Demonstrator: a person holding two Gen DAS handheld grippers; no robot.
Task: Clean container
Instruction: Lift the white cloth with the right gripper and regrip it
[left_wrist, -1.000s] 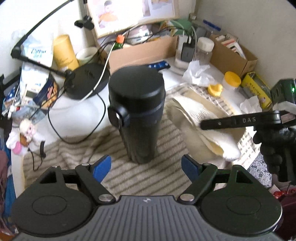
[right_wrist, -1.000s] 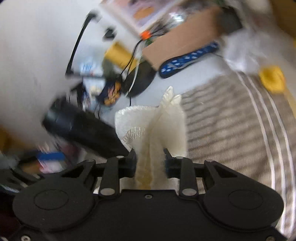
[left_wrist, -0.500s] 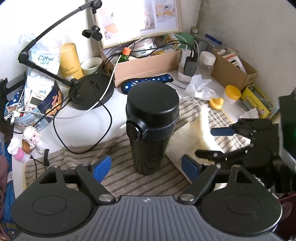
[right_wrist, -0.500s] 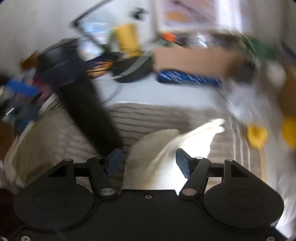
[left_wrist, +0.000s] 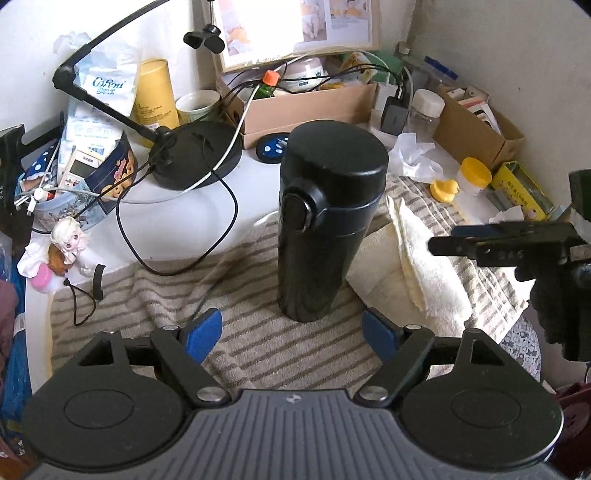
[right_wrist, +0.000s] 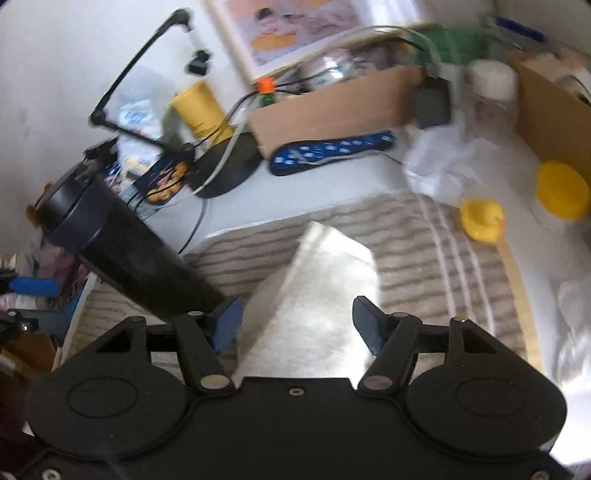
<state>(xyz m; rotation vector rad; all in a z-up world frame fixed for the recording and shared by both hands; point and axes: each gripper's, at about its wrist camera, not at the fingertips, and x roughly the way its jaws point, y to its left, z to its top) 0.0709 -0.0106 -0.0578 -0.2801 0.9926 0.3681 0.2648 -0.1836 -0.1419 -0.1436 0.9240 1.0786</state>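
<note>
Left tongs wide, nothing between the blue pads, hovering just short of the black flask. Right tongs stand about half spread and empty; the cream cloth lies loose below the gap, neither pad pressing it.

Flask stands upright, lid shut, on the striped towel spread over the white surface, cloth touching its right side.

Handling, judged: flask is rigid, smooth and matte, likely somewhat slippery, tall and narrow so tippy if nudged high; weight unknown since fill can't be seen. Best hold is mid-body below the lid seam, pads square on opposite sides, clear of the latch button. Cloth is soft, light, floppy; pinch a folded edge, it will drape.

Behind: lamp base, cardboard box, yellow duck.
</note>
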